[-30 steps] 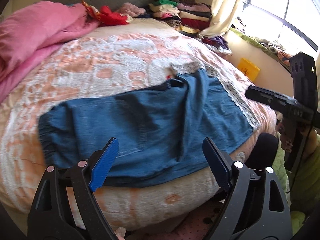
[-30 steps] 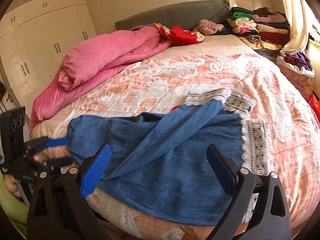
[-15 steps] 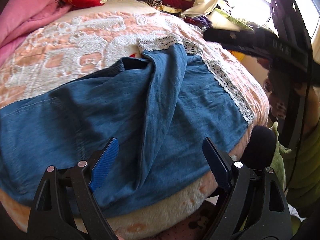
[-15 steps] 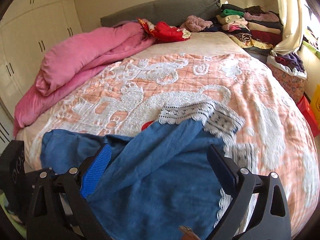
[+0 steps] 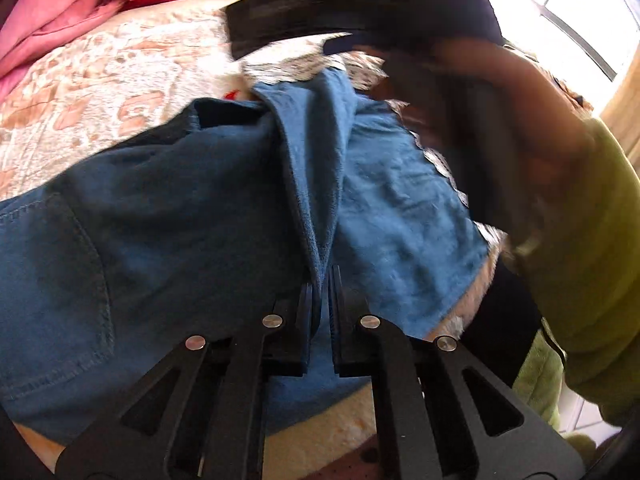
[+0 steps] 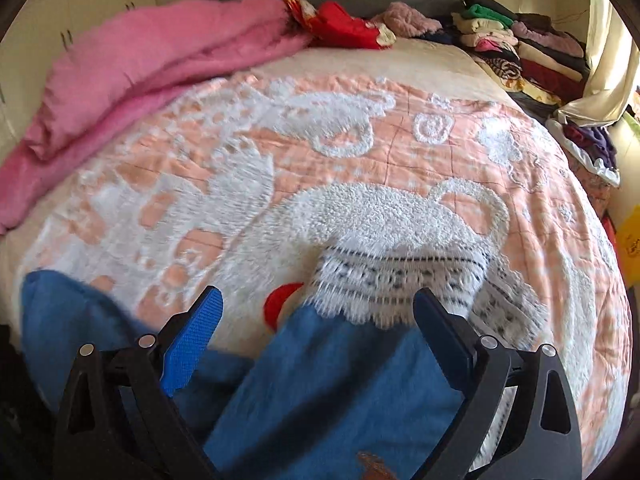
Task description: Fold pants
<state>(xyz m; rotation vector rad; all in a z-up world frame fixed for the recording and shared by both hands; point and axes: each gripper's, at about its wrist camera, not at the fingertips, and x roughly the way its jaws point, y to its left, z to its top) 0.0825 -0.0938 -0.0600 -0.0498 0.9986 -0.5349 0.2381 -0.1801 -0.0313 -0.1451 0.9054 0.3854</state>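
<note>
Blue denim pants (image 5: 168, 216) with white lace hems (image 6: 400, 280) lie spread on the bed. In the left wrist view my left gripper (image 5: 322, 280) is shut on a raised ridge of the blue fabric near the bed's front edge. The other gripper (image 5: 340, 24) passes across the top of that view, blurred, held by a hand (image 5: 520, 120) with a green sleeve. In the right wrist view my right gripper (image 6: 316, 332) is open above the folded-over pant leg (image 6: 340, 380), its fingers either side of the lace hem, not touching it.
The bed carries a peach and white bedspread (image 6: 360, 140). A pink blanket (image 6: 140, 72) lies at the left, a red garment (image 6: 344, 24) near the headboard, and stacked folded clothes (image 6: 520, 52) at the far right by a curtain.
My left gripper moved down to the pants and shut on a fold of denim. The right gripper swept forward over the pants toward the lace hem, staying open.
</note>
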